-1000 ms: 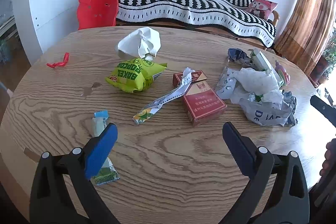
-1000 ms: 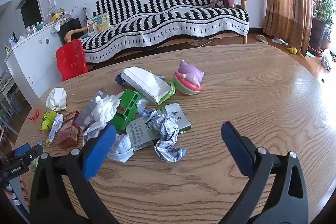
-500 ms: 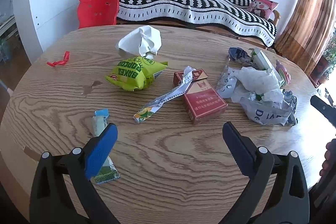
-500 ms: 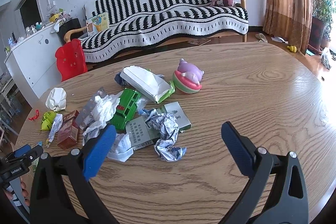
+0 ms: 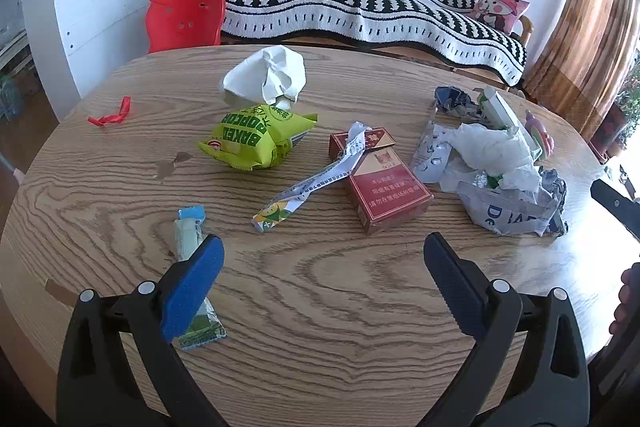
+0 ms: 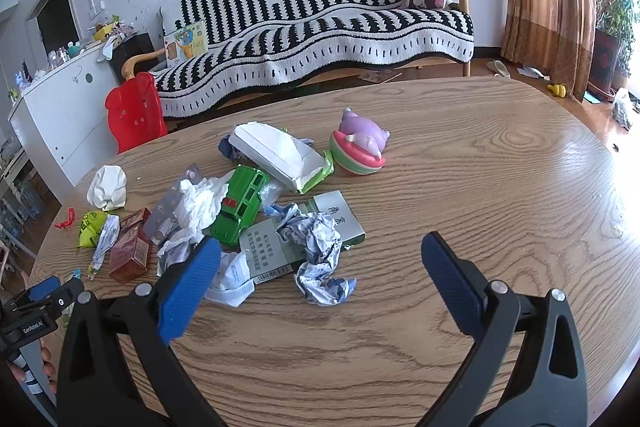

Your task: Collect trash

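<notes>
While the left gripper (image 5: 322,251) hangs wide open and empty, it has barely crept forward over the last second; the red box (image 5: 382,183) lies just ahead, the popcorn bag (image 5: 256,141) left of it. From the right view, the right gripper (image 6: 320,253) also gapes empty, unmoved, the crumpled paper (image 6: 320,251) right of that box (image 6: 130,245). Nothing collected yet, I'd say.

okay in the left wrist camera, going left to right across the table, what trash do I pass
Red ribbon scrap → small green wrapper → yellow-green popcorn bag → red cigarette box → pile of white tissue and crumpled paper.
</notes>
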`<move>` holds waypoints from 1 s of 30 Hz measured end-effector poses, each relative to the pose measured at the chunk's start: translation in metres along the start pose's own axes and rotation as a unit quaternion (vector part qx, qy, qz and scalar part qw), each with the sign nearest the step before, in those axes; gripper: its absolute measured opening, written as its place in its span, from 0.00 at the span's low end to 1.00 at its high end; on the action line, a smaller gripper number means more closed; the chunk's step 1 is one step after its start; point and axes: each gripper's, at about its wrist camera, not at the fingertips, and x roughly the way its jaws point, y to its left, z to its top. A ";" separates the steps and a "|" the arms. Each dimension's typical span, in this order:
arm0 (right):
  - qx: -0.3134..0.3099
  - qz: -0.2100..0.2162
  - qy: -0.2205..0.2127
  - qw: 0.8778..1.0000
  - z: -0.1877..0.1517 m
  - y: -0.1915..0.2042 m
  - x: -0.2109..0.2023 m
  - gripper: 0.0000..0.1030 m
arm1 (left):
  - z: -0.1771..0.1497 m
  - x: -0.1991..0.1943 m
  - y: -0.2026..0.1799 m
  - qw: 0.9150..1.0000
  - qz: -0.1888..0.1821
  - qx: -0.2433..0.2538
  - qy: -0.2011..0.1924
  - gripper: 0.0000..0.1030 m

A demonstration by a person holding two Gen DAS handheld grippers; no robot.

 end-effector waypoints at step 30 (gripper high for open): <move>0.002 -0.003 0.015 1.000 -0.001 0.002 0.001 0.95 | 0.000 0.001 0.003 1.000 0.012 0.010 0.000 0.94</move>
